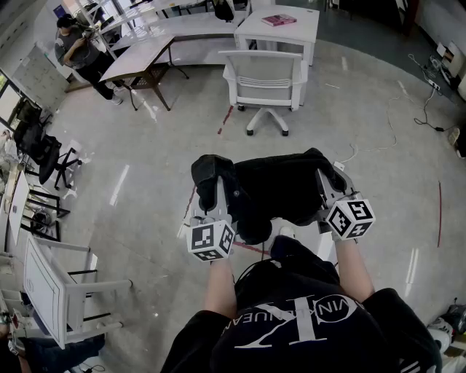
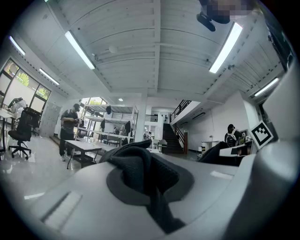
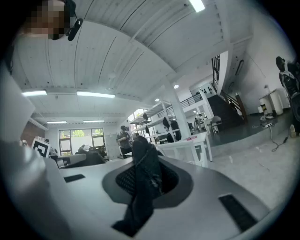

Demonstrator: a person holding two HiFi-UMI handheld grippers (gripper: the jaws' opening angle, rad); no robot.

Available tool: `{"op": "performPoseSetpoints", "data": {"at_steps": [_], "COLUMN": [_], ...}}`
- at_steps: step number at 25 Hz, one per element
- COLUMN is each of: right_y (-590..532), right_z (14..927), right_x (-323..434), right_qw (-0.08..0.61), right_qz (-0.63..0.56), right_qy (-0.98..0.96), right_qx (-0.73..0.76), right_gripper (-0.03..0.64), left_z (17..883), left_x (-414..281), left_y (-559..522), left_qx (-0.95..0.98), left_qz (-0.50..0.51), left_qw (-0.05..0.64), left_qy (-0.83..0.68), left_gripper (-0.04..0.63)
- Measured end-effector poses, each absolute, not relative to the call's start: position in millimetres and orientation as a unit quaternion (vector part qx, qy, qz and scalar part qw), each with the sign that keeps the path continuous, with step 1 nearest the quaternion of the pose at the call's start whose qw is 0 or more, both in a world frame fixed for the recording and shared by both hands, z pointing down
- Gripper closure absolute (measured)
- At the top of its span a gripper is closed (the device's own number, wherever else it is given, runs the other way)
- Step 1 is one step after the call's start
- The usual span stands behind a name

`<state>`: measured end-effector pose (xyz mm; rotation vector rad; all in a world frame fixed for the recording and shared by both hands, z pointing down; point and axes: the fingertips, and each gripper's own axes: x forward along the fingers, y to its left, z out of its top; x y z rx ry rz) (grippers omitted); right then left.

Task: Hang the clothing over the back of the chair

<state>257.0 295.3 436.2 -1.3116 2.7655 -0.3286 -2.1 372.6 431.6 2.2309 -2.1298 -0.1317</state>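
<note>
A black piece of clothing [image 1: 280, 186] hangs stretched between my two grippers in front of my chest, above the floor. My left gripper [image 1: 215, 191] is shut on one bunched end of it. That black fabric [image 2: 136, 166] fills the gap between the jaws in the left gripper view. The right gripper [image 1: 325, 186] is shut on the other end, and a fold of the cloth [image 3: 143, 180] is pinched between its jaws and droops toward the camera. The white chair [image 1: 266, 80] stands further ahead on the floor, its slatted back facing me, apart from the clothing.
White desks [image 1: 284, 29] stand behind the chair, one bearing a pink book [image 1: 279, 20]. A person [image 1: 80, 52] stands at the far left by another table. Black office chairs [image 1: 40, 146] and a white rack [image 1: 51, 284] line the left side. Cables [image 1: 429, 109] lie at the right.
</note>
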Motion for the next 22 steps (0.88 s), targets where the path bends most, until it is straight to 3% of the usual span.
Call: {"op": "performPoseSetpoints", "data": {"at_steps": [22], "right_y": [275.6], "right_z": [437.6], "right_x": [249.3], "right_qw": [0.033], "right_qz": [-0.112], "right_qy": [0.896], "right_qx": [-0.428], "right_gripper": [0.563], "left_z": [431.2], "left_x": [-9.7], "left_y": [349.7], "left_qx": [0.721], "left_qz": [-0.051], "left_qw": [0.037], "left_qy": [-0.69], "left_gripper": [0.572]}}
